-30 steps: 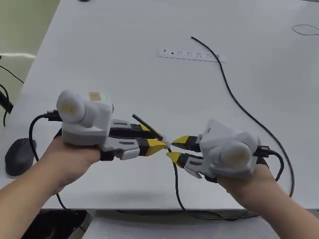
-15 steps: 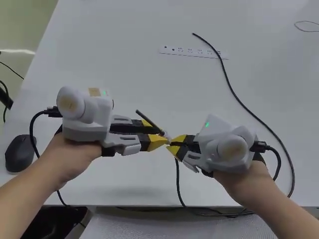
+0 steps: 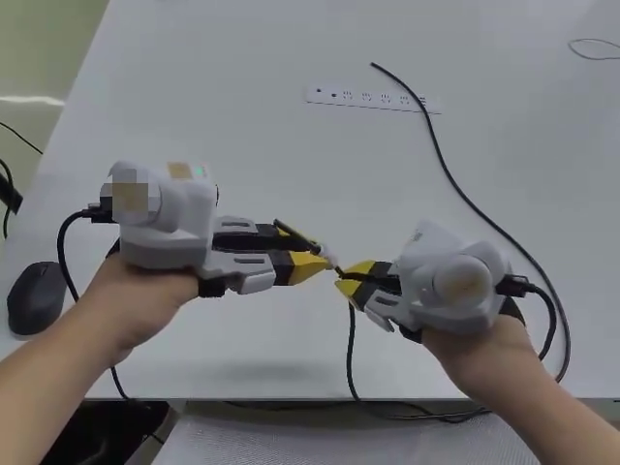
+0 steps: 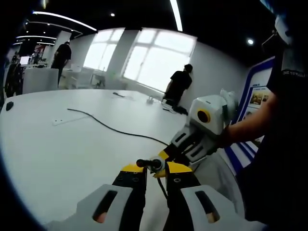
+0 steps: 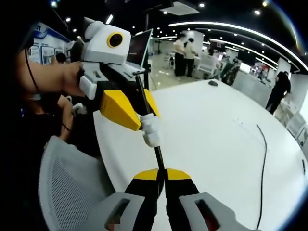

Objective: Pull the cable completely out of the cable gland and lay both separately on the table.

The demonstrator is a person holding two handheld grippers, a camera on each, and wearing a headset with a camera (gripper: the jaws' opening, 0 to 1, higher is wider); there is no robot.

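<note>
In the head view, a dark mouse (image 3: 32, 298) lies on the white table (image 3: 242, 116), far to the left of the power strip (image 3: 373, 99) and much nearer the front edge. Right of the mouse, on the near side of the power strip and well apart from it, the left gripper (image 3: 316, 258) is held above the table with its yellow tips pointing right. Its jaws are clenched on the cable gland (image 3: 329, 260), a small white fitting that sticks out past the tips. In the right gripper view, a short black end of cable rises from the gland's far side between the yellow fingers. The gland is in the air, nearer than the power strip and about in line with its left end. Just right of the gland, the right gripper (image 3: 347, 281) faces the left one, with the tips nearly meeting. Its jaws are closed tight on the black cable (image 3: 351, 339) just beside the gland. The cable is threaded through the gland and hangs down past the table's front edge. Farther right, a black cord (image 3: 465, 199) crosses the power strip's right end and runs along the table toward the near edge.
</note>
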